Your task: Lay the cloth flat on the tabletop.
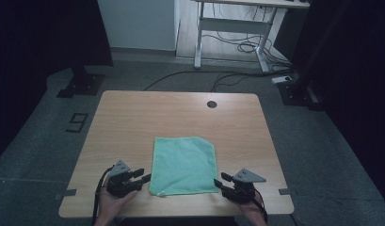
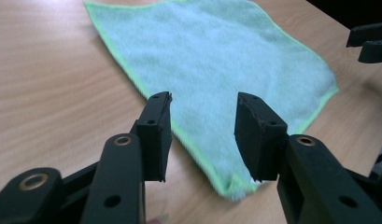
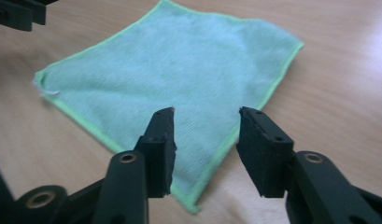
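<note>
**A:** What sits closest to the person?

**B:** Two hands at the table's [image 1: 133, 113] near edge. The left gripper [image 1: 144, 175] and the right gripper [image 1: 220, 179] flank the green cloth [image 1: 184, 165], each with its jaws spread and nothing pinched between them.

**A:** Do they touch the cloth?

**B:** No. In the left gripper view the cloth's near corner [image 2: 235, 189] lies on the wood in the gap between the jaws, clear of the pads. In the right gripper view the other near corner [image 3: 193, 205] lies the same way.

**A:** And the cloth itself?

**B:** It lies flat and spread, its front edge close to the table's near edge, roughly centred between the sides.

**A:** Room beyond it?

**B:** Bare wood runs past the cloth's far edge to a small dark round hole [image 1: 212, 104] near the back edge, with open strips on both sides.
</note>
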Action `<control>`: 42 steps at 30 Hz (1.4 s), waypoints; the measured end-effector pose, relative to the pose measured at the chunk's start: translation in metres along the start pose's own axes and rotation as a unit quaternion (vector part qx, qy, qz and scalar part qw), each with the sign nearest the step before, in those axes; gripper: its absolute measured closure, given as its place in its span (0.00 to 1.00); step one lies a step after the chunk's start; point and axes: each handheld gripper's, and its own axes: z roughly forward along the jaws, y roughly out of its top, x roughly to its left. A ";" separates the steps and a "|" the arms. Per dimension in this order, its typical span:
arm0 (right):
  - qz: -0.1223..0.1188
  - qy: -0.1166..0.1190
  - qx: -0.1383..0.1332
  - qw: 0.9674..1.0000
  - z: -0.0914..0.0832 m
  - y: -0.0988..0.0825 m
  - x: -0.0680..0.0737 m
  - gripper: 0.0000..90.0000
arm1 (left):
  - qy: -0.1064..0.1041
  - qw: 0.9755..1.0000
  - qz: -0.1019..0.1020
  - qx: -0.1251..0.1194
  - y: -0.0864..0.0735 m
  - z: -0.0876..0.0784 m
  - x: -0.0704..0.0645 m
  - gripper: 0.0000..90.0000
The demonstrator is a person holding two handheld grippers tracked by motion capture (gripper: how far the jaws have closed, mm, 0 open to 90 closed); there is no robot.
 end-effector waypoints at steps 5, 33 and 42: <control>0.006 -0.003 0.013 1.000 0.015 0.011 -0.010 0.58 | -0.001 1.000 0.018 0.015 0.020 0.030 -0.002 0.62; -0.023 -0.028 0.103 0.994 0.097 0.027 -0.017 0.56 | 0.034 0.995 0.048 0.082 0.035 0.106 0.017 0.58; -0.031 -0.012 0.092 0.995 0.082 0.014 -0.004 0.58 | 0.029 0.995 0.053 0.077 0.025 0.097 0.013 0.58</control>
